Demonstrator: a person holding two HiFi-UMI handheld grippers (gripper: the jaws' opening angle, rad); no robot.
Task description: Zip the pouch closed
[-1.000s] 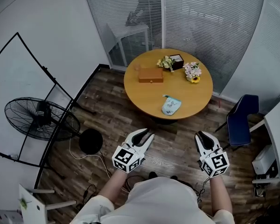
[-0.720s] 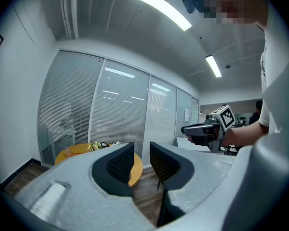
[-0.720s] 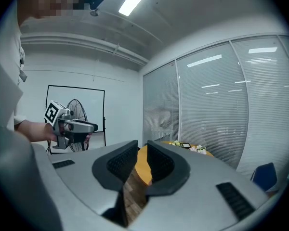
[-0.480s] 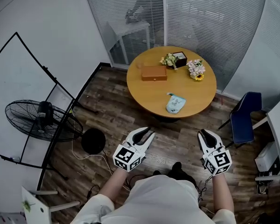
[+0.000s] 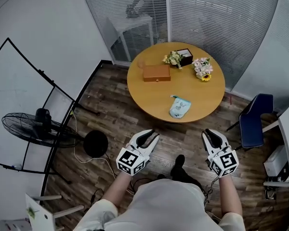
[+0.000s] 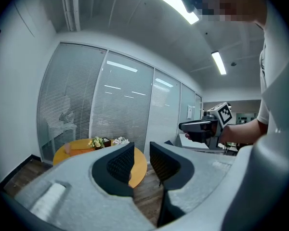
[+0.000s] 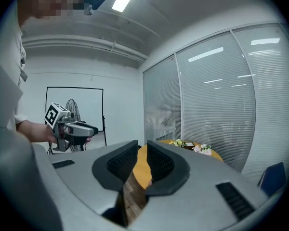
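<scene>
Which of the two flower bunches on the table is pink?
The pink bunch is the one nearer the blue chair, with one yellow bloom at its edge. The other bunch is pale yellow and sits against the dark box.

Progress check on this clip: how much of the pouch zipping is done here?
Nothing looks done. The pouch lies on the round table, too small to read its zipper. Nothing is in hand: the left gripper and right gripper hover over the wooden floor short of the table, jaws slightly apart and empty. Left: approach, steady the pouch, pull the zipper shut.
</scene>
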